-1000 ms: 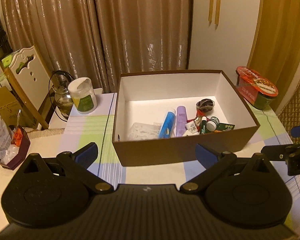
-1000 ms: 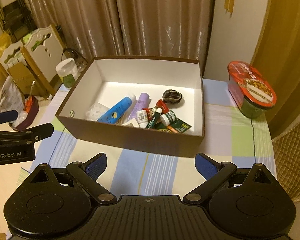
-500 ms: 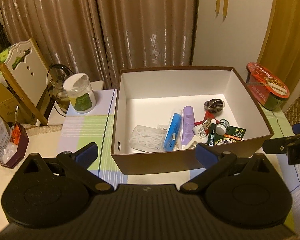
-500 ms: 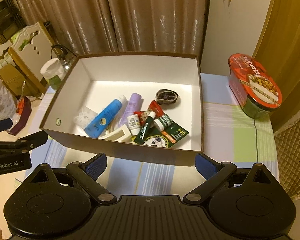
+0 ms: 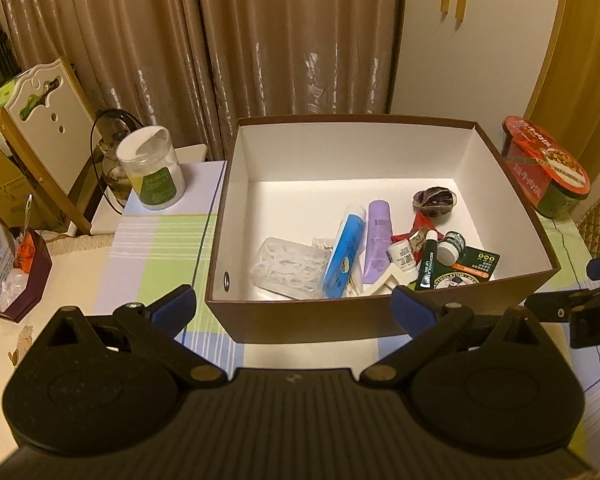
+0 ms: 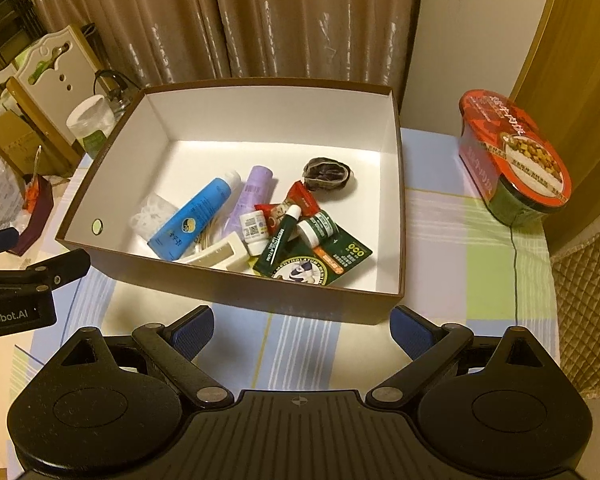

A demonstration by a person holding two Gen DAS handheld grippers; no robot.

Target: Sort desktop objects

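Right wrist view: both the right gripper [image 6: 302, 332] and left gripper [image 5: 294, 306] hang spread and empty just before the brown box [image 6: 236, 280]. Judged step: choosing a pick. Inside, near the box's front wall, the blue tube [image 6: 194, 220] lies cap toward the back, long axis front-to-back; reaching it calls for descending over the wall.

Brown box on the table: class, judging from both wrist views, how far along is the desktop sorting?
Done: small items such as the blue tube and purple tube lie in the brown box. In hand: nothing; left gripper and right gripper are open. Left: noodle cup and white-lidded jar outside.
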